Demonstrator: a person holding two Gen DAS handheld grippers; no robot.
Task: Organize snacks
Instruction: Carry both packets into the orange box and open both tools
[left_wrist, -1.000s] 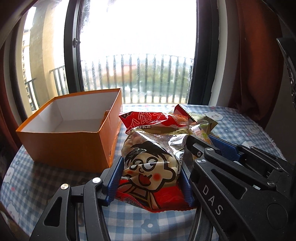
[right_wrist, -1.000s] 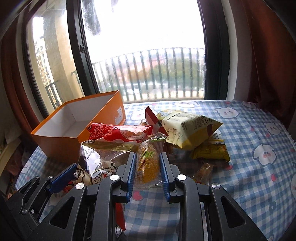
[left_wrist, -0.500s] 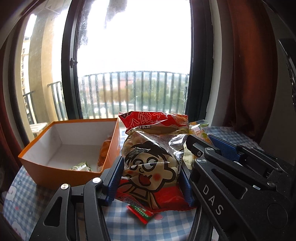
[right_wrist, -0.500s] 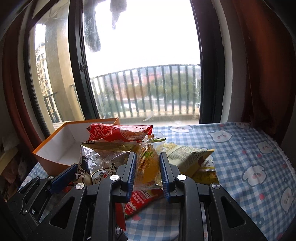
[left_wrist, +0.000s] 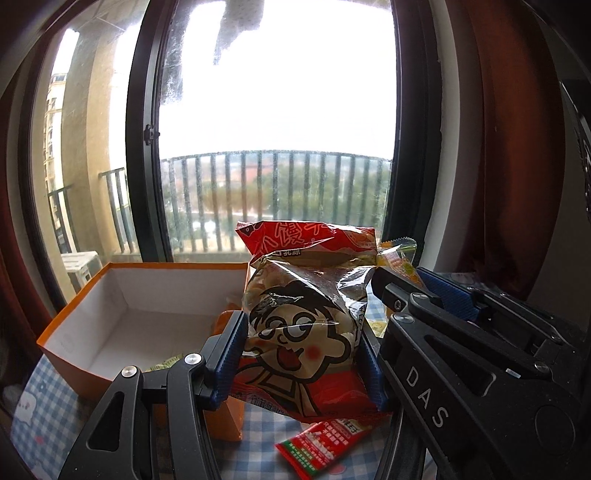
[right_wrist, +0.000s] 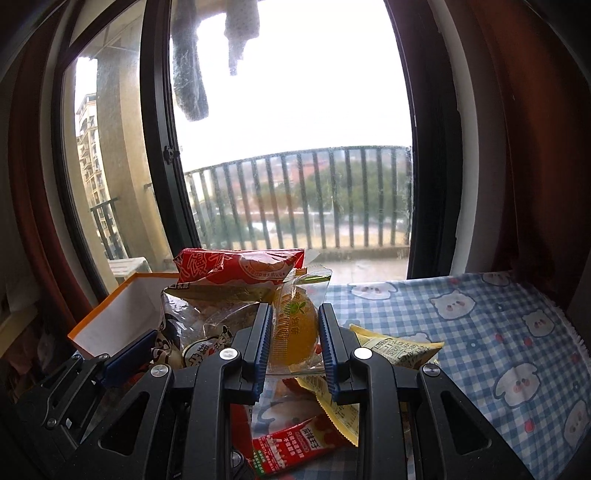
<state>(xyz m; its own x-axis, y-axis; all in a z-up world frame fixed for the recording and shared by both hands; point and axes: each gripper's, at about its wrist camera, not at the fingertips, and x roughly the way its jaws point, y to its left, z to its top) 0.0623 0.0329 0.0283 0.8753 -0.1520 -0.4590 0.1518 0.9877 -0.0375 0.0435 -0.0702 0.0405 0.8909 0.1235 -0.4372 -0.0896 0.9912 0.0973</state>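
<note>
Left wrist view: the left hand-held gripper (left_wrist: 301, 354) clamps a cartoon-face snack bag (left_wrist: 303, 325), held above the bench (left_wrist: 258, 446) just right of the orange box (left_wrist: 74, 354). A red sachet (left_wrist: 321, 445) lies on the checked cloth below.

Right wrist view: the right hand-held gripper (right_wrist: 295, 343) pinches an orange jelly pack (right_wrist: 295, 325) off the bench (right_wrist: 498, 332). A yellow packet (right_wrist: 399, 350) lies beneath, beside it.

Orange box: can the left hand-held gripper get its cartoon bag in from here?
Probably yes: the left hand-held gripper holds the cartoon bag beside the orange box, whose top is open.
</note>
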